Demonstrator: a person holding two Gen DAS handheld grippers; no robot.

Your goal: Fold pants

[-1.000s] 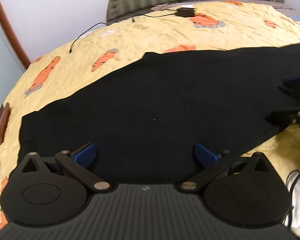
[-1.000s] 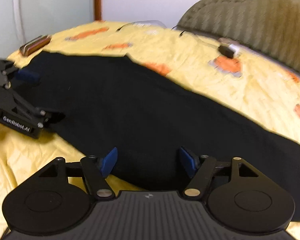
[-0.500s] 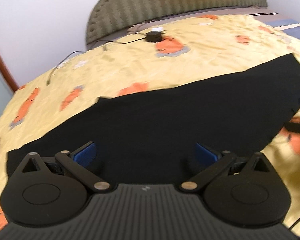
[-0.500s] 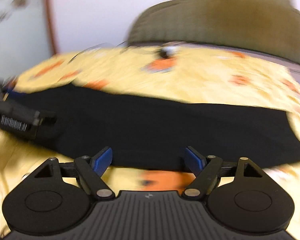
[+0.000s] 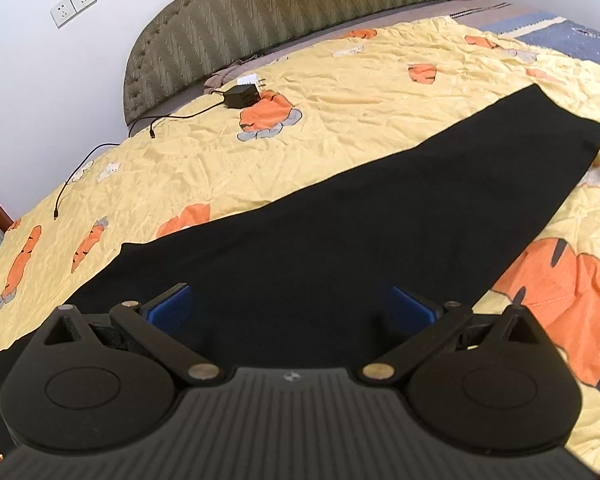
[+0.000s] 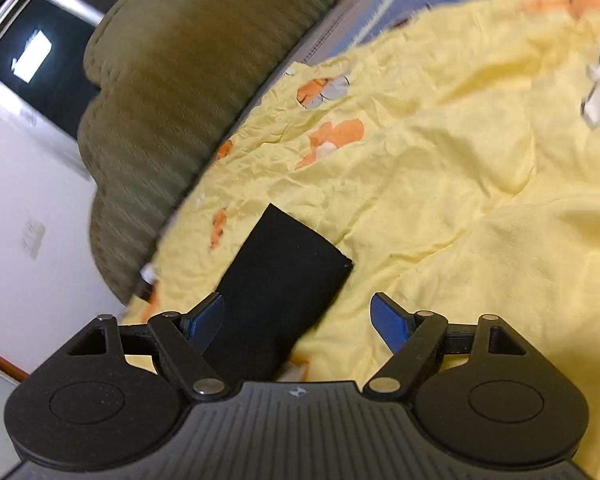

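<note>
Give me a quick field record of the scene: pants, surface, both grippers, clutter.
pants: black, lying flat in a long strip, hem end squared off
surface: yellow bedspread with orange prints, wrinkled
left gripper: open, over the pants, holding nothing
right gripper: open, near the hem, holding nothing
clutter: black charger and cable near headboard

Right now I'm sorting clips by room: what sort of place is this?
Most likely a bedroom: a padded olive-green headboard, a wrinkled yellow bedspread with orange prints, and white wall sockets.
</note>
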